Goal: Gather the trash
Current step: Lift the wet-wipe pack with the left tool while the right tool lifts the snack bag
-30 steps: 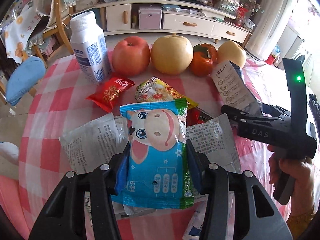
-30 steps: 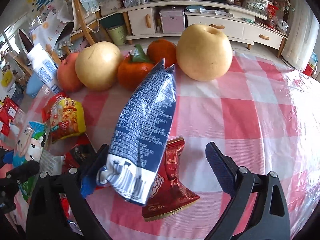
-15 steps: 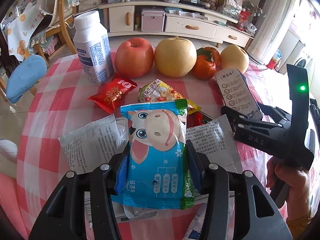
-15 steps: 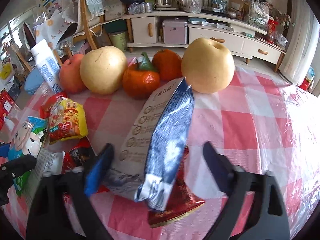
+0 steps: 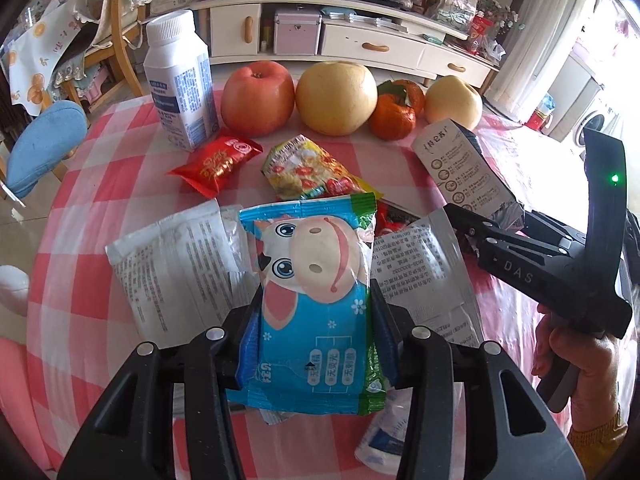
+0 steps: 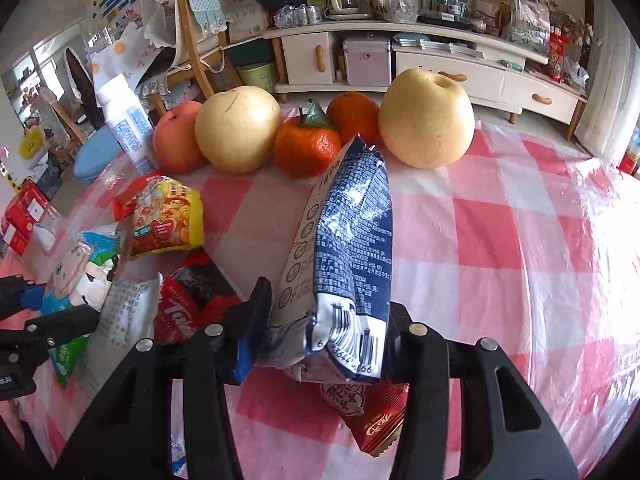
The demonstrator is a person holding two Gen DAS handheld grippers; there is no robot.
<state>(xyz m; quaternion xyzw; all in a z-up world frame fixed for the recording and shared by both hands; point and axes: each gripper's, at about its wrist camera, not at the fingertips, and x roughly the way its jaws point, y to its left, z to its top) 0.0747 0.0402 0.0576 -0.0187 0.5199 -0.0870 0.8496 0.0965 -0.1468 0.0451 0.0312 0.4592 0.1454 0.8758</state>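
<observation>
My left gripper (image 5: 316,320) is shut on a blue cartoon-cow wet-wipe packet (image 5: 312,284) and holds it above white printed wrappers (image 5: 176,268). My right gripper (image 6: 324,328) is shut on a dark blue and white snack bag (image 6: 348,248), which stands upright between the fingers; the bag also shows in the left wrist view (image 5: 464,172). A red wrapper (image 6: 372,412) lies under the right gripper. A red packet (image 5: 216,160), a yellow snack packet (image 5: 308,172) and a black-red wrapper (image 6: 192,300) lie on the checked tablecloth (image 6: 500,240).
At the table's far side stand a white bottle (image 5: 180,84), a red apple (image 5: 258,98), two pears (image 5: 336,98), (image 6: 426,118) and two tangerines (image 6: 308,146). Beyond are a wooden chair (image 5: 120,40), a blue stool (image 5: 40,148) and a white cabinet (image 5: 360,40).
My right gripper has closed on the blue snack bag, which now stands upright between the fingers. My left gripper keeps its hold on the cow packet and has moved slightly.
</observation>
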